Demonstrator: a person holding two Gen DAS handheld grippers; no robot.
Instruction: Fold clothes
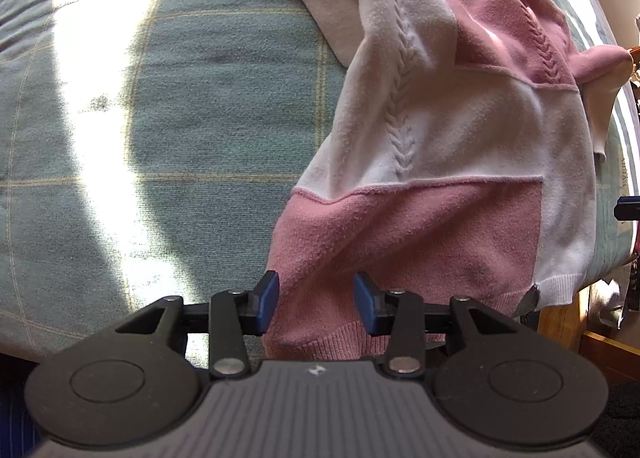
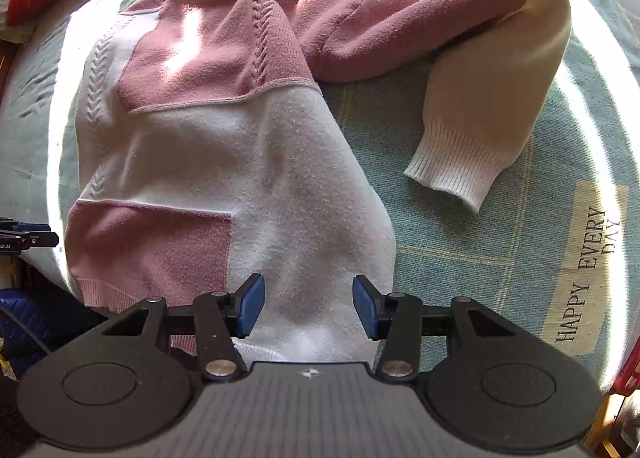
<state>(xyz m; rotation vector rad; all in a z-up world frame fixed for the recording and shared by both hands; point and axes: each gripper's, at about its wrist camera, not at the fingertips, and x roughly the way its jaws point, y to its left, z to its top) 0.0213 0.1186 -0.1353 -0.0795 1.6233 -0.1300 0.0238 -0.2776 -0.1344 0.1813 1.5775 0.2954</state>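
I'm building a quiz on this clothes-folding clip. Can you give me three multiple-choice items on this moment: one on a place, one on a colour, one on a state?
1. Where does the sweater lie?
A. on a green checked bedcover
B. on a wooden floor
C. in a basket

2. What colours is the sweater?
A. blue and grey
B. pink and white
C. all black

3. How does the sleeve seen by the right wrist camera lie?
A. folded over the chest
B. tucked out of sight under the body
C. spread out to the side on the cover

Answers:
1 A: the green checked bedcover shows all round the sweater.
2 B: pink and white blocks cover body and sleeve.
3 C: the sleeve bends away from the body, and its white cuff rests on the cover apart from the body.
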